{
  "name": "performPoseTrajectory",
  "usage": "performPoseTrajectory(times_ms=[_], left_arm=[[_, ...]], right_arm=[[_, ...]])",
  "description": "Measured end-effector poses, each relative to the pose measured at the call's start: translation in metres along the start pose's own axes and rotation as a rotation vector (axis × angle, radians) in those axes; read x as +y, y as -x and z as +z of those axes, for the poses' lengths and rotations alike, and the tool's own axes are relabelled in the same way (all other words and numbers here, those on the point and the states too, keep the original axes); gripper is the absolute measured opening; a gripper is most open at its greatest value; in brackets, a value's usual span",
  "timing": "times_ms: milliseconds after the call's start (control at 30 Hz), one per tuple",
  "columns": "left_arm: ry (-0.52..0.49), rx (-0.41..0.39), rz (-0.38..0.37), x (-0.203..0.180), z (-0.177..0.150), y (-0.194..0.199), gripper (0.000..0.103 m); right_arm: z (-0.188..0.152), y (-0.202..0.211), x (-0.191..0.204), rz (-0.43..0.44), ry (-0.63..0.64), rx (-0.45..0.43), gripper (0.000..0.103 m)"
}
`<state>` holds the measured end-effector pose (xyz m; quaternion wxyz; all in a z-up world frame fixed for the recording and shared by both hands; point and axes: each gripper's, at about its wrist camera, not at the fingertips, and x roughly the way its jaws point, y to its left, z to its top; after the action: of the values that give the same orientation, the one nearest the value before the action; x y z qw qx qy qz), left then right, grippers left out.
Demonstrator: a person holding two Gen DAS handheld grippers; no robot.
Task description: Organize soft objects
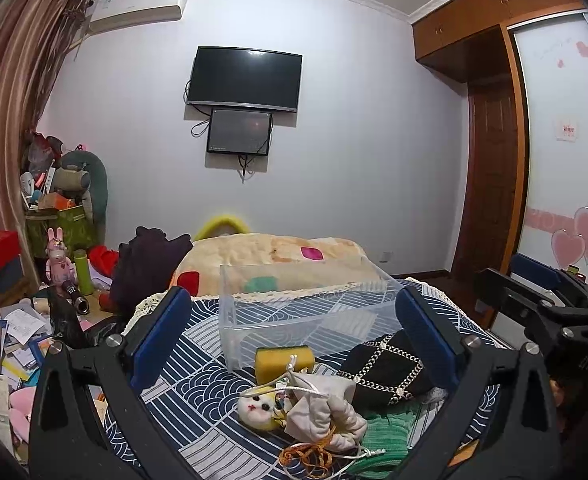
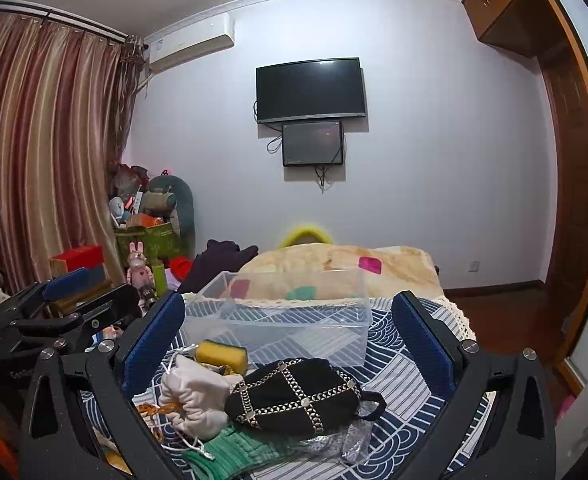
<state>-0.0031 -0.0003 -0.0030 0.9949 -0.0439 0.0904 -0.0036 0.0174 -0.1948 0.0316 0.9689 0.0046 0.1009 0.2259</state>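
A clear plastic bin (image 1: 306,312) (image 2: 285,320) stands empty on the blue patterned bedspread. In front of it lie a yellow sponge (image 1: 283,362) (image 2: 221,354), a small white plush face (image 1: 255,406), a beige drawstring pouch (image 1: 326,408) (image 2: 195,396), a black hat with chain trim (image 1: 386,368) (image 2: 294,396) and a green knitted cloth (image 1: 386,436) (image 2: 233,450). My left gripper (image 1: 291,336) is open and empty, above the pile. My right gripper (image 2: 289,336) is open and empty, above the black hat.
A folded cream blanket (image 1: 269,256) lies behind the bin. A dark garment (image 1: 149,268) sits at the bed's left. A cluttered side table (image 1: 17,332) with papers and a pink rabbit figure (image 1: 57,256) is at the left. A wardrobe and door (image 1: 494,184) stand at the right.
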Motion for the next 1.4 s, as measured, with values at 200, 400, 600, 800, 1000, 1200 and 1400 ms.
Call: performPoseTrajectory(times_ms=[200,400,600,800,1000,1200,1400], left_arm=[[-0.001,0.021,-0.037,0.0,-0.001,-0.002,0.103],[0.0,0.017,-0.025,0.002,-0.003,-0.004,0.093],[0.053,0.096,0.033,0.027,-0.008,-0.024,0.069],[0.115,0.231,0.03,0.052,-0.029,-0.049,0.049],[0.084,0.344,0.047,0.06,-0.059,-0.058,0.049],[0.075,0.425,0.016,0.066,-0.082,-0.064,0.049],[0.012,0.442,-0.023,0.046,-0.086,-0.065,0.049]], right_arm=[[-0.001,-0.004,-0.003,-0.011,-0.009,0.008,0.103],[-0.004,-0.011,-0.007,-0.015,-0.016,0.037,0.084],[-0.013,-0.026,-0.017,-0.01,-0.046,0.107,0.069],[-0.028,-0.044,-0.019,0.01,-0.057,0.197,0.062],[-0.041,-0.054,-0.013,0.023,-0.039,0.26,0.062],[-0.053,-0.066,-0.011,0.027,-0.043,0.33,0.062],[-0.064,-0.079,-0.007,0.033,-0.02,0.392,0.066]])
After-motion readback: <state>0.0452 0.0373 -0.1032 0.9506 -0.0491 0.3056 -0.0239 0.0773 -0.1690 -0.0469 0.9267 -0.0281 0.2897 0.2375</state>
